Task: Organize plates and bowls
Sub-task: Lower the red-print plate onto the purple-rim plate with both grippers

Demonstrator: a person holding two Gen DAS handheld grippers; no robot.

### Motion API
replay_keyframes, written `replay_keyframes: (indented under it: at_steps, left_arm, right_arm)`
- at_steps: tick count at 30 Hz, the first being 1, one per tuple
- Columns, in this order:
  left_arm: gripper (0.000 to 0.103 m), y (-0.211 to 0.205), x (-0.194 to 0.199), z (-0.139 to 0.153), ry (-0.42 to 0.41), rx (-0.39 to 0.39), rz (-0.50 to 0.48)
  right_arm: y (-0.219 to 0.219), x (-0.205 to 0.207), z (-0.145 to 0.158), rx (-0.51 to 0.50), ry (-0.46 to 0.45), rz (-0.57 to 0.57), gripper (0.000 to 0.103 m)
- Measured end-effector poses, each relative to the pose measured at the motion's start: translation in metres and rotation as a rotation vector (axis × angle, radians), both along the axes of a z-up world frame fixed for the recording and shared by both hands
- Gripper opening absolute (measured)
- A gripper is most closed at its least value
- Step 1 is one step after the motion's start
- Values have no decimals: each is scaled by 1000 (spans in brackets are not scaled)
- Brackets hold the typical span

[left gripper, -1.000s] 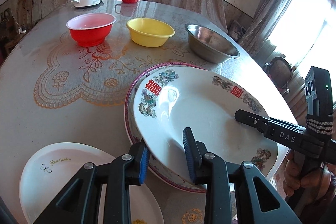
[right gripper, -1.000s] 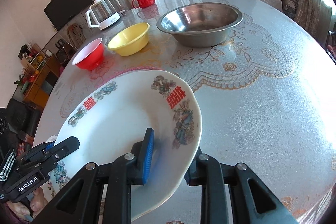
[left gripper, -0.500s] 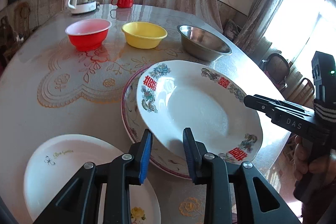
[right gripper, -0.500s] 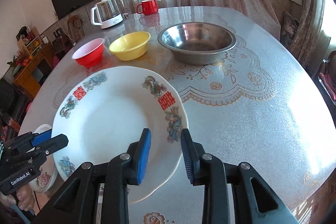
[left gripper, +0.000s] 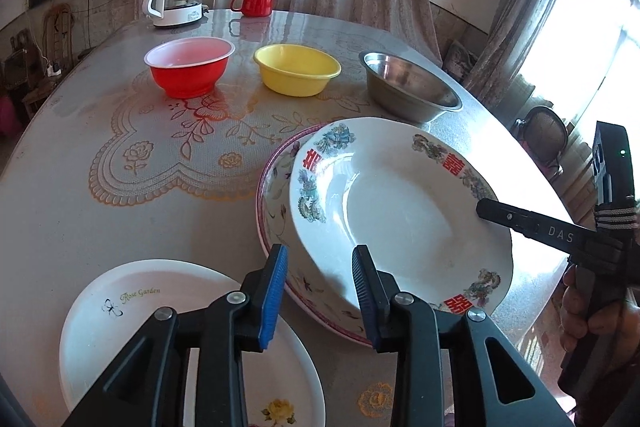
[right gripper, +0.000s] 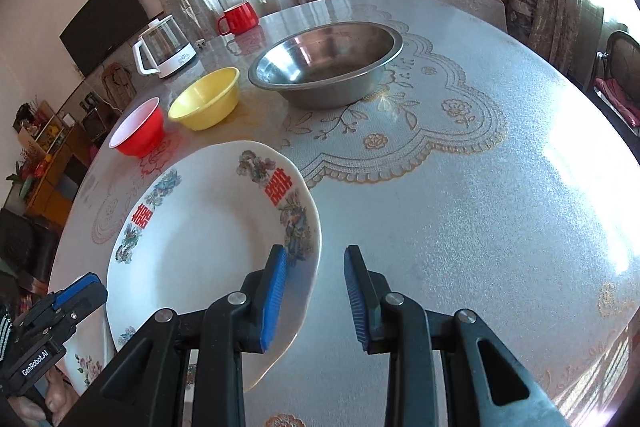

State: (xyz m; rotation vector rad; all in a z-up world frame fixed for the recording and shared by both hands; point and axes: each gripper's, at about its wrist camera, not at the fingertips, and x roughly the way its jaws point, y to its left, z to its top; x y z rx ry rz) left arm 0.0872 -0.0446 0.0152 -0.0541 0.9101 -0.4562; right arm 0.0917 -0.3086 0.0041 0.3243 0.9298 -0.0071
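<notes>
Two plates sit stacked at the centre of my left wrist view: the white porcelain plate with red double-happiness characters [left gripper: 400, 203] rests inside the larger pink-rimmed floral plate [left gripper: 276, 187], shifted toward the right of that frame rather than centred. My left gripper [left gripper: 320, 283] has its blue-padded jaws apart, straddling the near rims of the stack without clamping. My right gripper [right gripper: 314, 291] is also spread; in its own view the plate edge lies under and just right of the left pad, gripped by nothing.

I judge the off-centre seating to be the main risk: a nudge from either pad could tip or slide the top plate off the lower rim, toward the table edge at the frame's lower right.

A smaller white plate lettered "Rose Garden" [left gripper: 132, 323] lies at lower left under my left gripper; dropping carelessly there could chip it.
</notes>
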Motion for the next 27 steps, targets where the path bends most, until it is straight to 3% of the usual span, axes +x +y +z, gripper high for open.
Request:
replay_keyframes:
  at_steps: [1, 17, 20, 24, 27]
  left_arm:
    - [35, 0, 0, -1, 1, 1, -1]
    - [37, -2, 2, 0, -10, 17, -9]
    - [38, -4, 2, 0, -14, 28, -5]
    - [49, -8, 0, -1, -24, 50, 1]
    - [49, -11, -2, -1, -24, 55, -1]
  right_arm:
    - [3, 1, -1, 2, 2, 13, 21]
    - [31, -6, 0, -135, -18, 94, 25]
    - [30, -5, 1, -125, -13, 90, 26]
    - [29, -4, 1, -122, -12, 90, 26]
    - [30, -4, 1, -126, -11, 88, 27]
